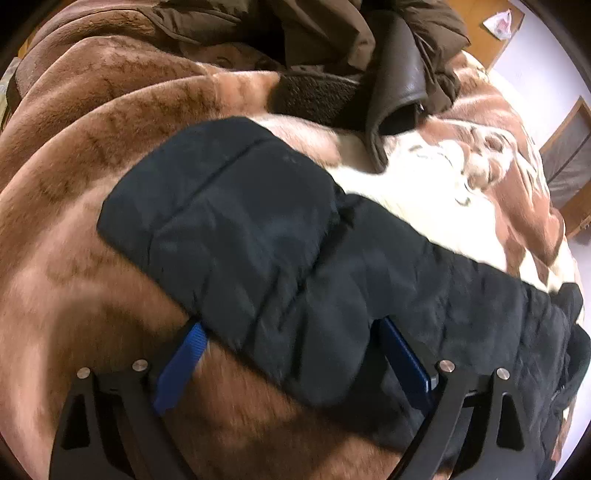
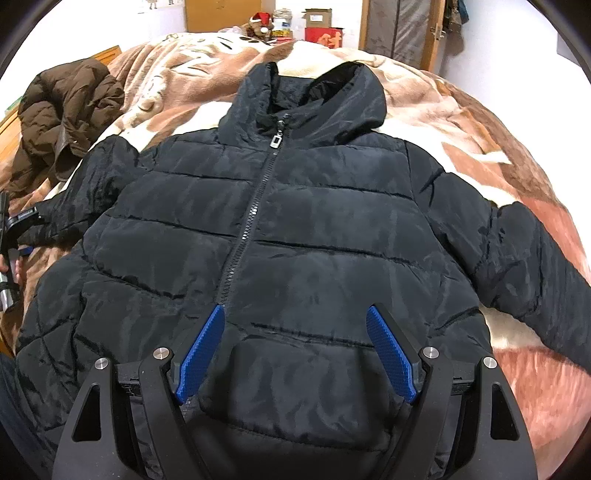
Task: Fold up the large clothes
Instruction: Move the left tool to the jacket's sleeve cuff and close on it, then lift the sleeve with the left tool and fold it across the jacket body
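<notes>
A black puffer jacket lies face up and zipped on a plush brown-and-cream blanket, hood away from me, sleeves spread to both sides. My right gripper hovers open over the jacket's lower front, near the zipper, with nothing between its blue pads. In the left wrist view, my left gripper stands wide and straddles the jacket's sleeve near its cuff end. The sleeve fabric covers both fingertips, and the blue pads flank it without visibly squeezing. That gripper and a hand show at the right wrist view's left edge.
A crumpled brown coat lies on the blanket beyond the left sleeve, also in the left wrist view. Behind the bed stand boxes, a plush toy and a jar. A wooden-framed wardrobe door is at the back right.
</notes>
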`<state>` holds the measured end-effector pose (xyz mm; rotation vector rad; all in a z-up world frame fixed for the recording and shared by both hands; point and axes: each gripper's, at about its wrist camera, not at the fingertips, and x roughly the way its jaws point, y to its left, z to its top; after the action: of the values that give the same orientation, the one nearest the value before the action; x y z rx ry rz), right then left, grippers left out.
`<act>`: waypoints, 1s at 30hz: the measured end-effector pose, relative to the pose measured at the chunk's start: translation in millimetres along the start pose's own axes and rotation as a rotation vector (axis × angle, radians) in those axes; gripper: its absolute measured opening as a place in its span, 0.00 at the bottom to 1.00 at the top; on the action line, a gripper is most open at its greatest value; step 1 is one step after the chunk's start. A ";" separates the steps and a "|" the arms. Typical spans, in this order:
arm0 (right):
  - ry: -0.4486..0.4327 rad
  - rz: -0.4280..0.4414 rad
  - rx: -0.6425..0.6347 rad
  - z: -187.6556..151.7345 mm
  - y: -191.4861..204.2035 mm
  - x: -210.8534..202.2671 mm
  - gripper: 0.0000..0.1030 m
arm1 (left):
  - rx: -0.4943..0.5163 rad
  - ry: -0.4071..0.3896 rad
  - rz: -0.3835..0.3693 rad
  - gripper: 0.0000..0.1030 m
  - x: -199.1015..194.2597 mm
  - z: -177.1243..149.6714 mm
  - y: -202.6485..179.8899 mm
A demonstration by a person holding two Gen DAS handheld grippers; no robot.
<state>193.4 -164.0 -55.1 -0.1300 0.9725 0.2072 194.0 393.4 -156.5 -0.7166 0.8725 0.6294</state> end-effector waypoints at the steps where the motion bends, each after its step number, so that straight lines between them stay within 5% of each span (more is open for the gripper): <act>1: 0.003 0.000 0.005 -0.5 -1.1 0.9 0.77 | 0.009 -0.007 0.008 0.88 2.1 1.7 -1.2; 4: 0.017 0.031 0.035 -2.2 -5.5 3.3 0.77 | 0.044 -0.027 0.030 0.71 6.1 5.7 -6.9; 8: 0.033 0.051 0.051 -6.0 -9.9 3.9 0.77 | 0.050 -0.037 0.019 0.19 -6.5 15.4 -9.6; 18: 0.005 0.016 0.052 -22.4 -20.6 -21.6 0.77 | 0.190 -0.186 -0.190 0.12 -134.3 24.2 -56.1; 25: -0.044 0.013 0.092 -30.9 -34.3 -47.7 0.77 | 0.374 -0.261 -0.392 0.11 -225.5 6.9 -135.9; 30: -0.052 0.020 0.157 -36.2 -51.4 -57.3 0.77 | 0.524 -0.233 -0.539 0.11 -257.4 -33.5 -206.4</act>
<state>144.9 -228.0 -26.9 0.0292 0.9350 0.1516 203.4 192.0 106.8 -0.3623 0.5540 -0.0099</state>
